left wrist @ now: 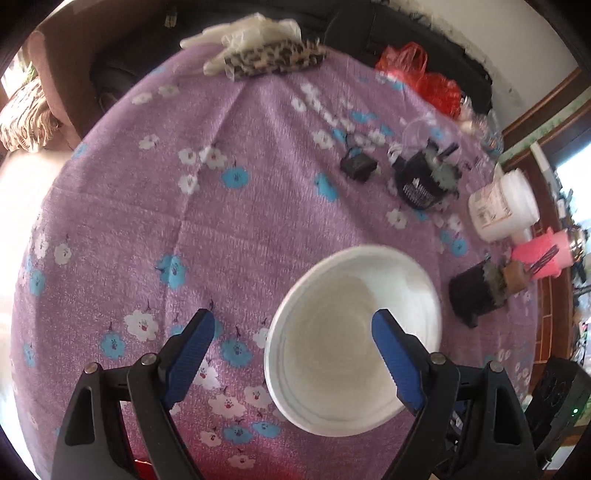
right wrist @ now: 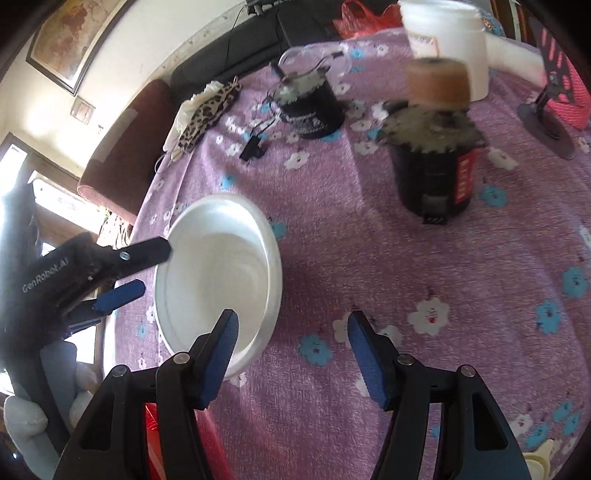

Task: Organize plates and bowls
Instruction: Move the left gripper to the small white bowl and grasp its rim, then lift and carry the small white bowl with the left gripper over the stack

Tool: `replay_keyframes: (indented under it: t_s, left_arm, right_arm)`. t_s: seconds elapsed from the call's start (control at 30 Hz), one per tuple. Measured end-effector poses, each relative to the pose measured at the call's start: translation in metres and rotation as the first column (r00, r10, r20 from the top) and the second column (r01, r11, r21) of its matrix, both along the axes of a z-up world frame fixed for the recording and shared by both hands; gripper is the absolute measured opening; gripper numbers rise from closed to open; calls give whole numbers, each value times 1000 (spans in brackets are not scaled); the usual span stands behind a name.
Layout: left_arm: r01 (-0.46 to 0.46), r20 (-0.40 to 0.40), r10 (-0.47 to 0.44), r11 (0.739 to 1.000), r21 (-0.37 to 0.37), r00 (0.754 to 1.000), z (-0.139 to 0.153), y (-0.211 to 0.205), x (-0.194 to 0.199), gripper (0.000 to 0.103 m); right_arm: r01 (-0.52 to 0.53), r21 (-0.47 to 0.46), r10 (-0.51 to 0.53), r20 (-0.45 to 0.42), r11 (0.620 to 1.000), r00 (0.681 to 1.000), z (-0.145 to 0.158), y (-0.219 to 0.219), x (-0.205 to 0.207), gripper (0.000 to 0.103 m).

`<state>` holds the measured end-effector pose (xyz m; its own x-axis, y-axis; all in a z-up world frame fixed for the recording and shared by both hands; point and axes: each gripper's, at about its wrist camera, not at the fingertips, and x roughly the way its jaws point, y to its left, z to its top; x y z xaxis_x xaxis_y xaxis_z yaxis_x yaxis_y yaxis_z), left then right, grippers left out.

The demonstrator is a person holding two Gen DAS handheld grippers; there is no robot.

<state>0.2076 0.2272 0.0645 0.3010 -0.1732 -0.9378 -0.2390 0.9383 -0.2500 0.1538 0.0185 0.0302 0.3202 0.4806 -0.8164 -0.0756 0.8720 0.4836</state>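
Bowl first: a round white bowl (left wrist: 354, 339) of smooth, plain material sits upright on the worktop (left wrist: 221, 221), which is draped in a purple cloth printed with white and blue flowers. It lies near the worktop's edge, on the side closest to both cameras.

Left tongs (left wrist: 293, 325) hang over it with blue-padded jaws spread wide, released and gripping nothing; one finger shows over the bowl's inside, the other over bare cloth beside the rim. From the right wrist view these same tongs (right wrist: 147, 266) reach in at the bowl's far side.

Right tongs (right wrist: 291, 325) are likewise released and empty, one blue pad over the bowl's near rim, the other over cloth.

Farther off stand two black cylindrical containers (right wrist: 436, 173) with ragged greenish tops, the nearer one carrying a brown cylinder (right wrist: 437, 85). Beyond them are a white plastic jar (left wrist: 504, 205), a pink object (left wrist: 543, 254), a leopard-print pouch (left wrist: 275, 59), crumpled white gloves (left wrist: 251, 31) and a red plastic bag (left wrist: 421, 74).
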Motion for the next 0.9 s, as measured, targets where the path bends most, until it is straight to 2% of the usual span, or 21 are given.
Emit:
replay_keyframes:
  t_s: [0.03,0.07,0.1,0.13,0.17,0.2,0.33,0.57,0.7,0.9]
  left_arm:
    - [6,-20,-6,1000,4,1000,-4,-1,0,85]
    - [14,-39,-13,1000,8,999,-8,-3,1,74]
    - [26,-55,-26,1000,5,998,-11,-6,1,63]
    - [41,-71,-41,999,-6,997,-14,-8,1,36]
    - [54,-93,-55,998,-18,994,-17,-11,0,15]
    - [68,-108,-70,997,-20,992,-19,-14,-1,11]
    - [117,-75,-114,993,26,991,-6,-33,-15,10]
    - [147,41,-146,989,-6,988,41,-59,-57,10]
    - [152,118,-144,986,-62,982,66,-63,-99,10]
    - [139,247,-115,987,-84,962,97,-58,-162,10]
  right_arm:
    - [1,5,-1,-11,1000,1000,-3,1,1,66]
    - [5,13,-5,-20,1000,1000,-6,2,1,60]
    - [6,27,-5,-34,1000,999,-8,2,2,43]
    - [-1,37,3,-47,999,999,-11,4,3,33]
    - [-10,43,12,-57,999,998,-12,4,3,20]
    - [-7,40,10,-54,999,999,-11,3,1,19]
    - [12,17,-12,11,1000,1000,8,-8,-11,18]
    - [52,38,-56,107,998,993,50,-41,-48,17]
    - [71,62,-81,188,996,979,78,-56,-85,17]
    - [52,91,-76,277,994,958,112,-52,-142,17]
